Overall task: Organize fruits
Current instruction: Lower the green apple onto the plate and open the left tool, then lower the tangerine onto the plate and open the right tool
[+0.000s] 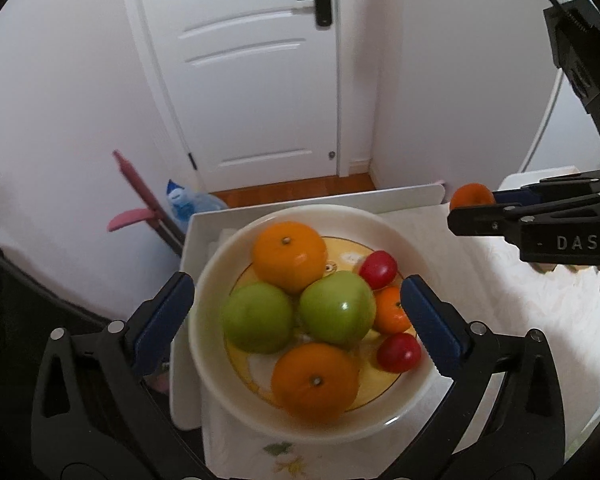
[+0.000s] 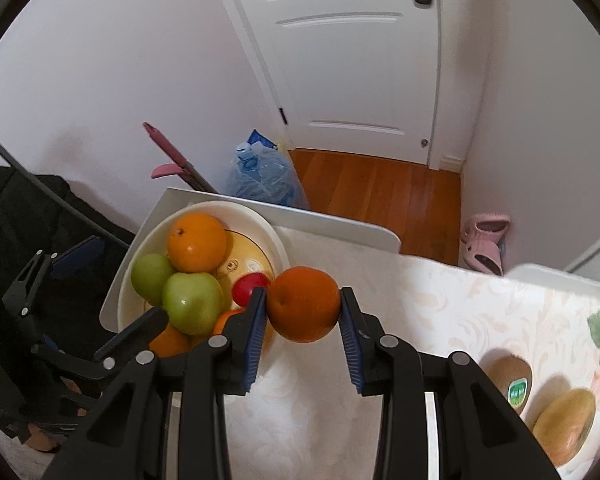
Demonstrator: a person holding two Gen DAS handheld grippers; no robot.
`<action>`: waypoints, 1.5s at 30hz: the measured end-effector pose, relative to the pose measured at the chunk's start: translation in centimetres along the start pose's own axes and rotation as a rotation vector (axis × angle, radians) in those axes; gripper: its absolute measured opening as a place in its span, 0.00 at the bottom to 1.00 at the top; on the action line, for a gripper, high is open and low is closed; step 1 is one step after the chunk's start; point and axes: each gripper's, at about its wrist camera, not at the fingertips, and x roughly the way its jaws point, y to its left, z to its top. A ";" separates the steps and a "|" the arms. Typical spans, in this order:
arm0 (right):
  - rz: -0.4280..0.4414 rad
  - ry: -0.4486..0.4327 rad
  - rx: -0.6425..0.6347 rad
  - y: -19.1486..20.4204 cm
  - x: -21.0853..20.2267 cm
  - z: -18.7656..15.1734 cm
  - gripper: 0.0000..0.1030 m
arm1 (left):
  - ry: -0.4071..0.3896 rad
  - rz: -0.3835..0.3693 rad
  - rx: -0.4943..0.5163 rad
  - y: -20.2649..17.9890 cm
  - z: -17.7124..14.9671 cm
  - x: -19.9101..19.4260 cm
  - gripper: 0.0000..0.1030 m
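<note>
1. The right gripper [image 2: 303,305] is clamped on a small orange [image 2: 303,305], one blue pad on each flank, held above the tablecloth [image 2: 320,420] just beside the bowl [image 2: 278,246].
2. The bowl lies to the left of that orange; I judge the carry must run leftward over the rim.
3. The left gripper [image 1: 298,322] hangs above the bowl with its fingers spread wide, holding nothing.
4. The bowl already holds two green apples [image 1: 336,306], oranges and small red fruits, piled close.
5. A kiwi [image 2: 510,382] lies well to the right of the bowl, nearer the right gripper.
</note>
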 end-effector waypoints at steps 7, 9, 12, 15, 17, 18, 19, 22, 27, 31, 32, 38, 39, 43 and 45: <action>0.044 0.011 -0.082 1.5 0.9 1.3 0.32 | 0.022 0.043 -0.080 1.8 -1.6 -1.6 1.00; 0.061 0.018 -0.100 2.0 1.2 1.4 0.32 | 0.029 0.052 -0.096 2.2 -2.1 -2.0 1.00; 0.084 0.028 -0.136 2.7 2.0 1.7 0.32 | 0.038 0.065 -0.124 2.8 -2.8 -2.7 1.00; 0.098 0.035 -0.173 3.4 2.8 2.0 0.32 | 0.045 0.080 -0.152 3.3 -3.5 -3.2 1.00; 0.107 0.039 -0.190 3.7 3.4 2.2 0.32 | 0.049 0.090 -0.165 3.6 -3.9 -3.3 1.00; 0.113 0.040 -0.194 3.8 3.8 2.3 0.32 | 0.050 0.095 -0.172 3.8 -4.2 -3.3 1.00; 0.116 0.042 -0.195 3.8 4.1 2.4 0.32 | 0.052 0.100 -0.176 3.9 -4.4 -3.3 1.00; 0.141 0.043 -0.193 3.8 5.0 2.4 0.32 | 0.067 0.109 -0.188 4.5 -5.2 -2.9 1.00; 0.159 0.036 -0.193 3.6 6.0 2.1 0.32 | 0.077 0.114 -0.193 4.8 -5.8 -2.3 1.00; 0.177 0.030 -0.193 3.7 6.2 2.0 0.34 | 0.078 0.110 -0.191 4.7 -5.8 -2.1 1.00; 0.179 0.026 -0.191 3.6 6.0 2.0 0.39 | 0.077 0.110 -0.189 4.5 -5.8 -2.2 1.00; 0.175 -0.013 -0.152 3.3 4.5 1.5 0.87 | 0.078 0.107 -0.174 4.1 -6.0 -2.8 1.00; 0.169 -0.013 -0.151 3.3 4.2 1.4 0.88 | 0.078 0.107 -0.173 4.0 -6.0 -3.0 1.00; 0.161 -0.032 -0.148 3.6 2.9 0.6 1.00 | 0.067 0.110 -0.168 3.7 -5.9 -4.3 1.00; 0.154 -0.053 -0.147 3.7 1.9 0.2 1.00 | 0.056 0.110 -0.167 3.6 -5.8 -5.1 1.00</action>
